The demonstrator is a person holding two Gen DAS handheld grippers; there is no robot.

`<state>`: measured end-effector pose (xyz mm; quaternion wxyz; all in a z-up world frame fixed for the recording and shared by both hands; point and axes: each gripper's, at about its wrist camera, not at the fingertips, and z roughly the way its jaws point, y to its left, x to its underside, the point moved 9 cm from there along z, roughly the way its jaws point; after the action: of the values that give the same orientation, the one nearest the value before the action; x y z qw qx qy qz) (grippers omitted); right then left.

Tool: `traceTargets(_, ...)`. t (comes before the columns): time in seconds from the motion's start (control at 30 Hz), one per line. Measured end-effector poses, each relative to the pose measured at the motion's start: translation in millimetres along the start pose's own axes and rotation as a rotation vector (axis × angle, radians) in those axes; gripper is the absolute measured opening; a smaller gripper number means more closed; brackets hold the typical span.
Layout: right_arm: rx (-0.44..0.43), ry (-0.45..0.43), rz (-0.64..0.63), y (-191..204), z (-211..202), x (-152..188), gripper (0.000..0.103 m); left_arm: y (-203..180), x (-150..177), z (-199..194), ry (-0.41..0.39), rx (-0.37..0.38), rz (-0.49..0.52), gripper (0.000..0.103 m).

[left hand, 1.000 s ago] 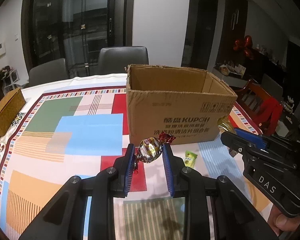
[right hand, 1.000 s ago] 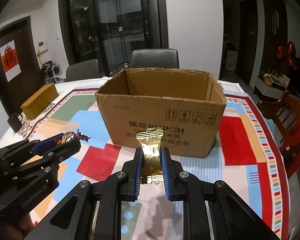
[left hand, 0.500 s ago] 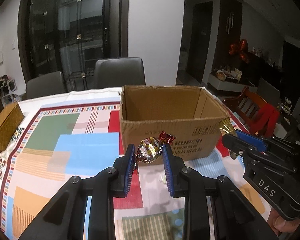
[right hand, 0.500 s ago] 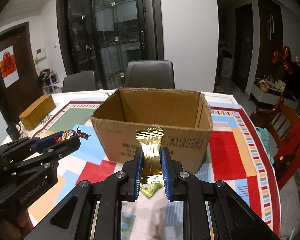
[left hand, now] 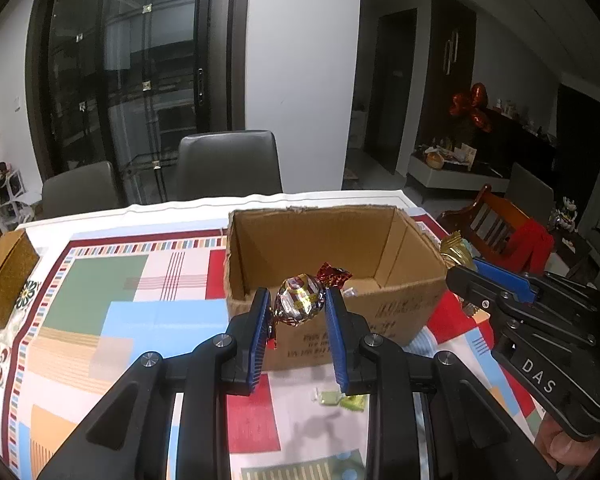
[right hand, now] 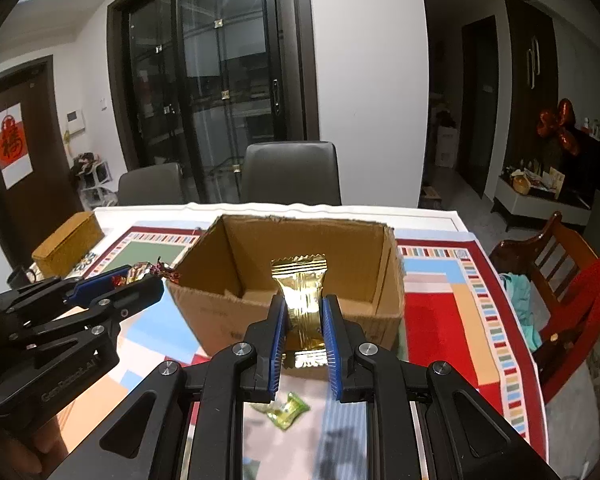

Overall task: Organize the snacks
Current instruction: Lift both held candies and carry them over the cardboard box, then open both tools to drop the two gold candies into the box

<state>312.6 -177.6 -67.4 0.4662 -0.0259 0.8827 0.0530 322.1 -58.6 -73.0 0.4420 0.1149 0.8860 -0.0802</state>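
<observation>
My left gripper (left hand: 299, 307) is shut on a round foil-wrapped candy (left hand: 300, 300) with red twisted ends, held above the near wall of the open cardboard box (left hand: 396, 312). My right gripper (right hand: 303, 312) is shut on a gold foil snack packet (right hand: 302, 300), upright, over the box's (right hand: 212, 316) near edge. Each gripper shows in the other's view: the right gripper (left hand: 460, 270) at the box's right corner, the left gripper (right hand: 140, 276) at its left corner. Small green wrapped candies (left hand: 342, 398) lie on the tablecloth in front of the box, also in the right wrist view (right hand: 286, 410).
The table has a colourful patchwork tablecloth (left hand: 112, 304). A gold woven box (left hand: 4, 276) sits at the far left edge. Grey chairs (left hand: 228, 168) stand behind the table. A wooden chair with red cloth (right hand: 572, 292) stands at the right.
Both grippers have risen and moved forward with their snacks, from in front of the box wall to level with its open top. The box interior now shows.
</observation>
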Motion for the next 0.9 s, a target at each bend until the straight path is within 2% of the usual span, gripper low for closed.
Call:
traceTargets(0.4, 0.009, -0.008, 0.01, -15, 21, -18, 0.02, -4, -24, 29, -0.003, 0.016, 0.016, 0.028)
traceTargets(0.9, -0.006, 0.001, 0.021, -22, 49, -23, 0.02, -3, -27, 57, 0.02, 0.012, 0.017, 0.028)
